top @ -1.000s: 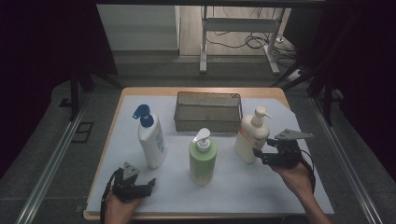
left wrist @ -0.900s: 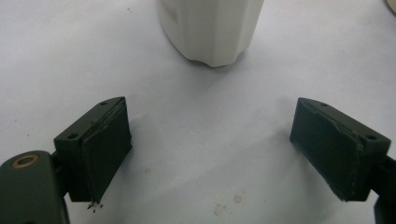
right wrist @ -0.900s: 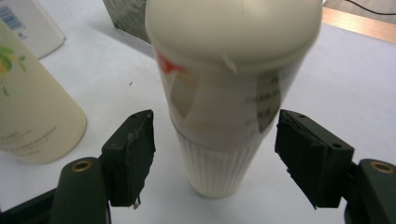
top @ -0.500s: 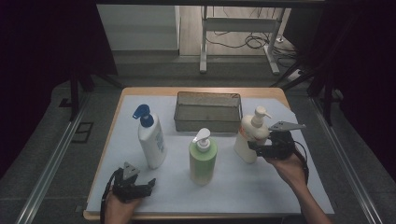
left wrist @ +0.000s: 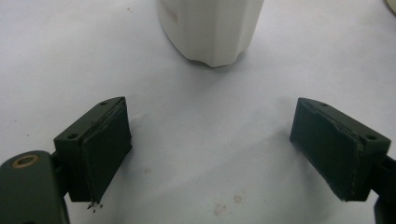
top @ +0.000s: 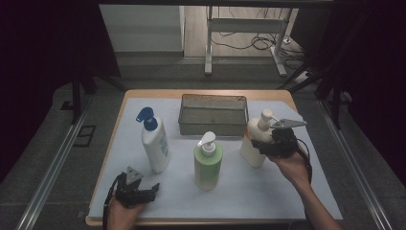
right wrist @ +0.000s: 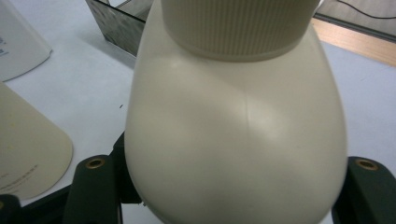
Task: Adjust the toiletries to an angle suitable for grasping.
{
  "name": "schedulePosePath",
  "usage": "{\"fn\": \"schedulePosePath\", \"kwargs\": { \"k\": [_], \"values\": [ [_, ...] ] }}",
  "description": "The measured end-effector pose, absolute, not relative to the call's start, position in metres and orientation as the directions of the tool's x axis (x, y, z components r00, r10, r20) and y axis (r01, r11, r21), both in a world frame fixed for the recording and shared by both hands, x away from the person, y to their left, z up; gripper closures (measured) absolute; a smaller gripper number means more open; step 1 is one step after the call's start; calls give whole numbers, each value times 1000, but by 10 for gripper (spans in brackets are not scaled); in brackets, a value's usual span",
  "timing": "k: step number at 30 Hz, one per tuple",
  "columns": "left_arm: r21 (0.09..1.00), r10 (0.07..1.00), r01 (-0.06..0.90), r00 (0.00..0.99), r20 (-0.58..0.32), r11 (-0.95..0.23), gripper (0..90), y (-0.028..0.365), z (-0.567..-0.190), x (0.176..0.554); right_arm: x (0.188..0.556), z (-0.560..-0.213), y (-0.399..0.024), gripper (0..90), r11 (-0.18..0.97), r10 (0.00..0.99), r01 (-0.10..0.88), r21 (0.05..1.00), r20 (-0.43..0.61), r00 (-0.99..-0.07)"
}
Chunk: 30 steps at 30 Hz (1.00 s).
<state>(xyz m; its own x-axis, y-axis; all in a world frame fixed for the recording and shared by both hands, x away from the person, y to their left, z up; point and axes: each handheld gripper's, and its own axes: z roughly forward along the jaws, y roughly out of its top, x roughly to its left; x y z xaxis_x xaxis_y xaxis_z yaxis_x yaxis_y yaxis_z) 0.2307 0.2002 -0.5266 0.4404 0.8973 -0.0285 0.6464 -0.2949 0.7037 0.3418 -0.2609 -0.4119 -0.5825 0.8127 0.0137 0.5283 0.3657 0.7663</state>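
Note:
A cream pump bottle (top: 250,149) stands upright at the right of the white sheet. My right gripper (top: 259,145) reaches it from the right. In the right gripper view the bottle's rounded shoulder (right wrist: 233,130) spans the gap from one jaw to the other, and the jaws, which have just been closing, press on its sides. My left gripper (top: 149,190) rests low near the table's front left, open with nothing between its jaws. In the left gripper view (left wrist: 210,149) the base of a white bottle (left wrist: 210,28) stands a little beyond it.
A white bottle with a blue pump (top: 155,143) stands at the left and a green pump bottle (top: 207,163) in the middle. A grey mesh basket (top: 213,125) sits behind them. The sheet lies on a wooden table (top: 206,92) with dark floor around it.
My right gripper has moved left and away from the front edge, up to the cream bottle, and now has the bottle between its jaws. The left gripper has stayed put.

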Motion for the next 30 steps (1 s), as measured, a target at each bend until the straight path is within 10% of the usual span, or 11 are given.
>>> {"fn": "schedulePosePath", "kwargs": {
  "k": [30],
  "values": [
    [704,897,647,440,-29,-294,121,200,-527,231,337,-381,-256,369,389,796,527,756,12,-605]
  ]
}}
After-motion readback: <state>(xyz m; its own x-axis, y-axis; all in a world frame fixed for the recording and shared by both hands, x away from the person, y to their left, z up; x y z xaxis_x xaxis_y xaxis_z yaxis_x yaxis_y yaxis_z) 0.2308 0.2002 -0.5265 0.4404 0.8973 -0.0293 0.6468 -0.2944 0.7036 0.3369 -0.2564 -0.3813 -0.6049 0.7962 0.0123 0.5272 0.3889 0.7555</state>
